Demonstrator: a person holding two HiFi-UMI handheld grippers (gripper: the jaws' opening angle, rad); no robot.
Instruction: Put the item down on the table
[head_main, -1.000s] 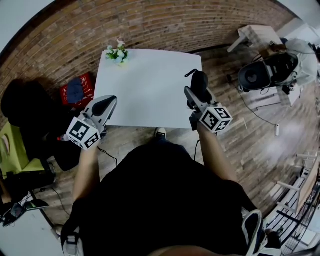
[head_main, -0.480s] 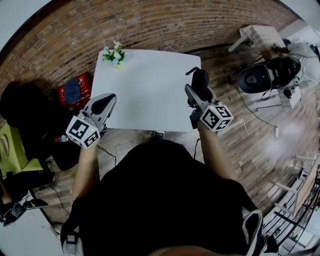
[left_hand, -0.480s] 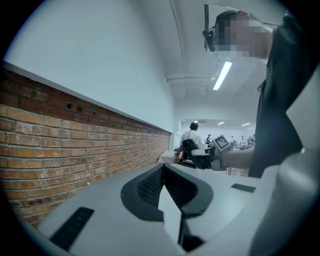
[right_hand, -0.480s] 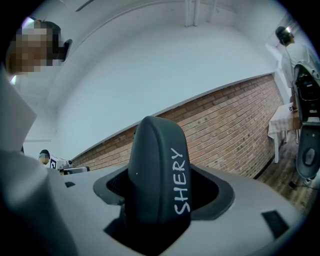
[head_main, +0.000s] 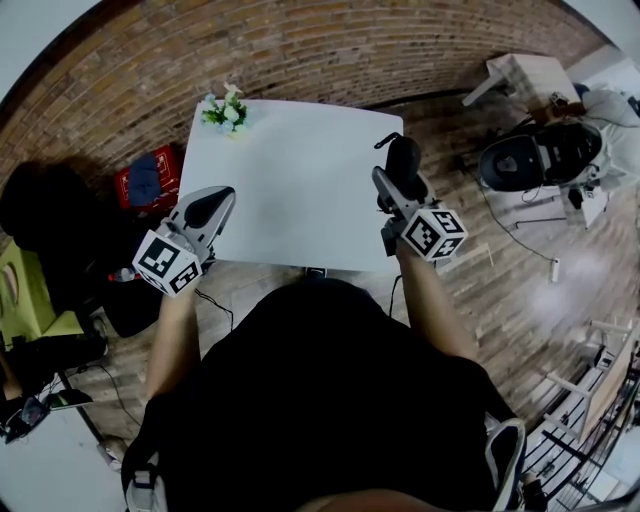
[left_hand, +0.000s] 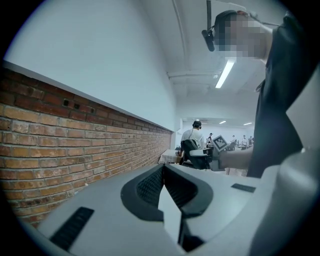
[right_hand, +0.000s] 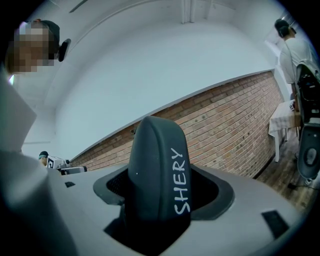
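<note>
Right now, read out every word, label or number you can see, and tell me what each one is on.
"SHERY": white letters running along the dark grey case held between the jaws of the right gripper.
Left marker cube and right marker cube: black-and-white square patterns only, no letters or numbers.
Red box on the floor: any print is too small to read.
Nothing else is legible.
</note>
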